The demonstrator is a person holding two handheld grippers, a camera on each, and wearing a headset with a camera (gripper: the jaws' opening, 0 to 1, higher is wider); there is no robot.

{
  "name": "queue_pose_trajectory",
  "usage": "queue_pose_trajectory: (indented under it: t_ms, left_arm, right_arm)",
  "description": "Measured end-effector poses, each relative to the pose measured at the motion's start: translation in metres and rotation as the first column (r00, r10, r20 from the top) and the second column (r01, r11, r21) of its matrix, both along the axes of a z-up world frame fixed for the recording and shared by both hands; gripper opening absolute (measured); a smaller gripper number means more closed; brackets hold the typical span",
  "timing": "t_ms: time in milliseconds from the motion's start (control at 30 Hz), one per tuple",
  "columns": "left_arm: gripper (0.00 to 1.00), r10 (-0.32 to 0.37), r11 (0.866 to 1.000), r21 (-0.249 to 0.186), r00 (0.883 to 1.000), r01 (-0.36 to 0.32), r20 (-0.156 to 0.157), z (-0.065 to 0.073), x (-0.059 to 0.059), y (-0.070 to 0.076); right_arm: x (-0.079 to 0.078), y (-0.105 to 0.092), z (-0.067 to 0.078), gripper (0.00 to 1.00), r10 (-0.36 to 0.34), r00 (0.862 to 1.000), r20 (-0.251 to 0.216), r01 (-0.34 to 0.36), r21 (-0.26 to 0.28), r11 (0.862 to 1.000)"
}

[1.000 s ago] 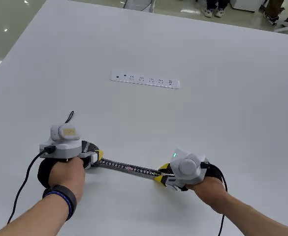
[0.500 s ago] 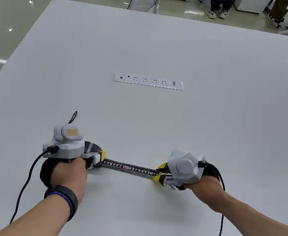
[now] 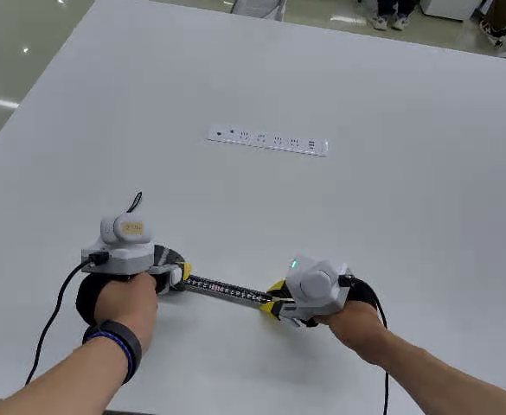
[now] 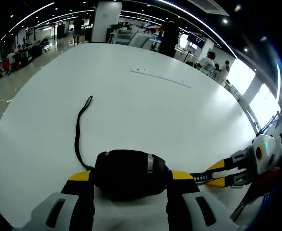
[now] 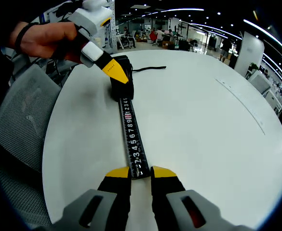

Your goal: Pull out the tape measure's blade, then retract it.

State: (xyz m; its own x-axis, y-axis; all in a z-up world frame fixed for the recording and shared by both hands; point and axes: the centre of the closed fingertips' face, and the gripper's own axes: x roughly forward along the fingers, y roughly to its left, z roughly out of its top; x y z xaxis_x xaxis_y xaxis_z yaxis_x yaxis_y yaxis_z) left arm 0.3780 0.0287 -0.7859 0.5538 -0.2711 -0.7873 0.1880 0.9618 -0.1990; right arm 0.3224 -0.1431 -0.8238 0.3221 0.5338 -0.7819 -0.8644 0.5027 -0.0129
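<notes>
- 2 tools are at work low over a white surface (image 3: 365,199), one in each hand.
- The left tool (image 4: 131,175) has its 2 yellow-tipped jaws pressed on the sides of the black tape measure (image 4: 128,163). It grips it tight, with the body filling the gap between the jaws.
- The tape measure sits on the surface, right between the left tool's jaws.
- A thin black strap (image 4: 78,130) comes off the tape measure and lies on the surface, running forward from the left tool.
- The blade (image 5: 132,139) is pulled out part way. It lies flat on the surface in a straight line from the left tool to the right tool.
- Numbers show on the blade, counting up from the right tool's end.
- The right tool (image 5: 141,172) has its jaws almost together, with just a thin gap. They pinch the end of the blade between their yellow tips.
- The 2 tools point at each other, with the blade between them.
- The left hand (image 3: 124,303) has a dark band at the wrist, and a black cord trails back from the left tool.
- A long white power strip (image 3: 267,140) lies flat on the surface, well apart from both tools and out in front of them.
</notes>
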Motion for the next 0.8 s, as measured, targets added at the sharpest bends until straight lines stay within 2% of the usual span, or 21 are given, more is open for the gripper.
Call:
queue_pose_trajectory:
  t_ms: [767,800]
  left_arm:
    - [0.57,0.005,1.000,-0.003,1.000,-0.005,-0.002,-0.001,0.000,-0.001]
    - [0.57,0.003,1.000,-0.003,1.000,-0.003,-0.003,-0.001,0.001,-0.001]
  right_arm:
    - [0.008,0.014,0.000,0.15,0.012,1.000,-0.002,-0.012,-0.001,1.000]
    - [0.010,0.014,0.001,0.15,0.010,1.000,0.011,-0.010,0.001,1.000]
